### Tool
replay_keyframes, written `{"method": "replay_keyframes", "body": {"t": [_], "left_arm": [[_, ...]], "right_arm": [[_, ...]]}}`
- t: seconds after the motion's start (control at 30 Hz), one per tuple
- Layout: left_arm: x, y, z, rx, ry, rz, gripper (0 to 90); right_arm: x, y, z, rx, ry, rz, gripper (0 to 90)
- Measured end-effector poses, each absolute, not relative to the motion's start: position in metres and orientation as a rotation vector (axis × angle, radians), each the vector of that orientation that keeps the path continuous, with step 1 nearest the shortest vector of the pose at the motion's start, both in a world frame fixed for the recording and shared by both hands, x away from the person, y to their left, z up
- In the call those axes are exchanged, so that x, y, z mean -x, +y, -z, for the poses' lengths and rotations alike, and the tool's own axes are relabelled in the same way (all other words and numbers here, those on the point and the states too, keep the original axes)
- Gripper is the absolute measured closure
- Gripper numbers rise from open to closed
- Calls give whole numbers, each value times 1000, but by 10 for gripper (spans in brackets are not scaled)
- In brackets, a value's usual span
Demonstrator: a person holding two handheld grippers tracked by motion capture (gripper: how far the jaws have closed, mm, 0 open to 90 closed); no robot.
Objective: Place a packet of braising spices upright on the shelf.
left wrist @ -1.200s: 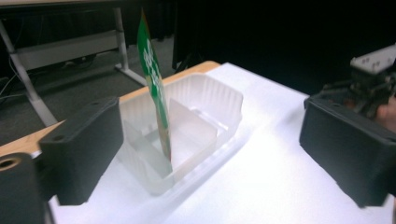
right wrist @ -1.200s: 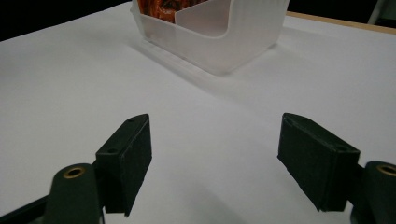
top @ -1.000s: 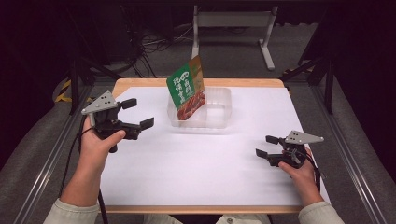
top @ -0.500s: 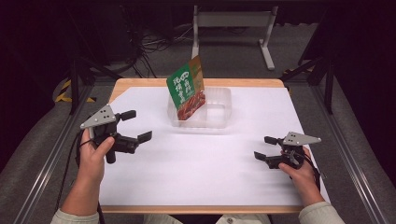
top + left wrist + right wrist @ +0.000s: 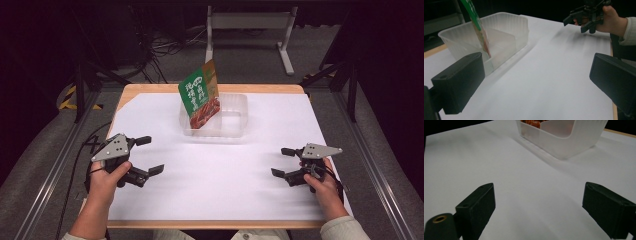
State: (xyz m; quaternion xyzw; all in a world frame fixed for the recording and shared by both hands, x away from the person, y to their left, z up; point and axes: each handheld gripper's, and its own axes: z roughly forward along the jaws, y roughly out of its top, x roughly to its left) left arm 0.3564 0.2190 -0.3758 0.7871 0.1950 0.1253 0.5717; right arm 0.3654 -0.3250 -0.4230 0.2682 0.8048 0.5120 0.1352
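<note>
Currently your left gripper (image 5: pixel 146 156) and right gripper (image 5: pixel 282 162) rest near the table's (image 5: pixel 210 175) left and right edges, jaws wide, empty. Green snack packet (image 5: pixel 200 95) stands tilted in the clear plastic tray (image 5: pixel 235 117) near the far edge.

Left gripper (image 5: pixel 146 155): black body, blocky matte-black jaws, grey three-cornered plate with small holes on top, black cable trailing off. Right gripper (image 5: pixel 283 161): same black build and grey plate; a brass-coloured ring is seen at one jaw's base. Pale ribbed sleeves (image 5: pixel 345 229) are worn on both arms.
</note>
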Motion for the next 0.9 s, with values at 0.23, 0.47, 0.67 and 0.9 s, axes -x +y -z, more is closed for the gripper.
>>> {"method": "replay_keyframes", "body": {"t": [0.23, 0.47, 0.67, 0.9], "left_arm": [[-354, 218, 396, -1867, 496, -260, 10], [-353, 218, 417, -1864, 550, -242, 12], [-353, 217, 439, -1857, 587, -226, 12], [-355, 217, 453, -1849, 618, -239, 14]], "right_arm": [[-366, -325, 420, -749, 2386, -1481, 86], [-366, -324, 419, -731, 2420, -1459, 63], [-366, -324, 421, -726, 2441, -1425, 54], [-365, -322, 424, -725, 2438, -1423, 53]]}}
